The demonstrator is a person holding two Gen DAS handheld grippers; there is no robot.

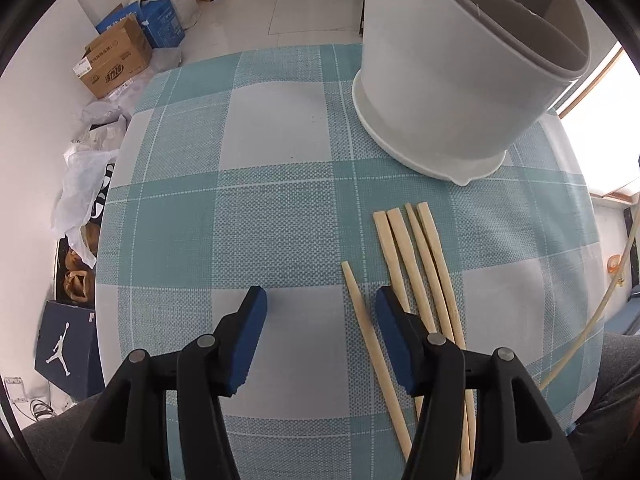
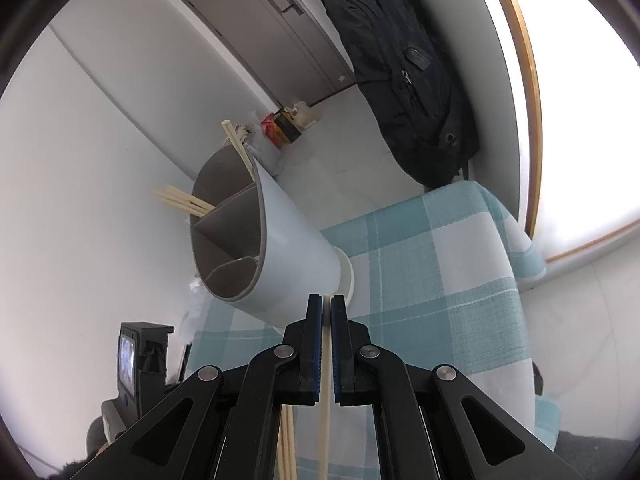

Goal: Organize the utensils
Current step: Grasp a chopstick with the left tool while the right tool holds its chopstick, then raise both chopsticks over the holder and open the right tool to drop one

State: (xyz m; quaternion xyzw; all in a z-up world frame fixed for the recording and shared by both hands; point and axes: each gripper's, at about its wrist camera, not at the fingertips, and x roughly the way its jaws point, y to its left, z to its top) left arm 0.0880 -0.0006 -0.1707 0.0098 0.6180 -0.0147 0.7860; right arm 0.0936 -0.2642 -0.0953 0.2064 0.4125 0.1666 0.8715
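Observation:
Several pale wooden chopsticks (image 1: pixel 416 264) lie side by side on the checked tablecloth (image 1: pixel 276 184). My left gripper (image 1: pixel 320 304) is open and empty just above the cloth; its right finger rests over the chopsticks. A white utensil holder (image 1: pixel 448 88) with grey divided compartments stands behind them. In the right wrist view the holder (image 2: pixel 280 248) has chopsticks (image 2: pixel 240 148) in two far compartments. My right gripper (image 2: pixel 326 304) is shut on one chopstick (image 2: pixel 325 408), held lengthwise between the pads near the holder's base. More chopsticks (image 2: pixel 289 440) show below it.
Cardboard boxes (image 1: pixel 116 60), plastic bags (image 1: pixel 88 184) and a dark shoe box (image 1: pixel 66 350) sit on the floor left of the table. A black backpack (image 2: pixel 408 68) hangs by the window. A small screen device (image 2: pixel 138 354) is at lower left.

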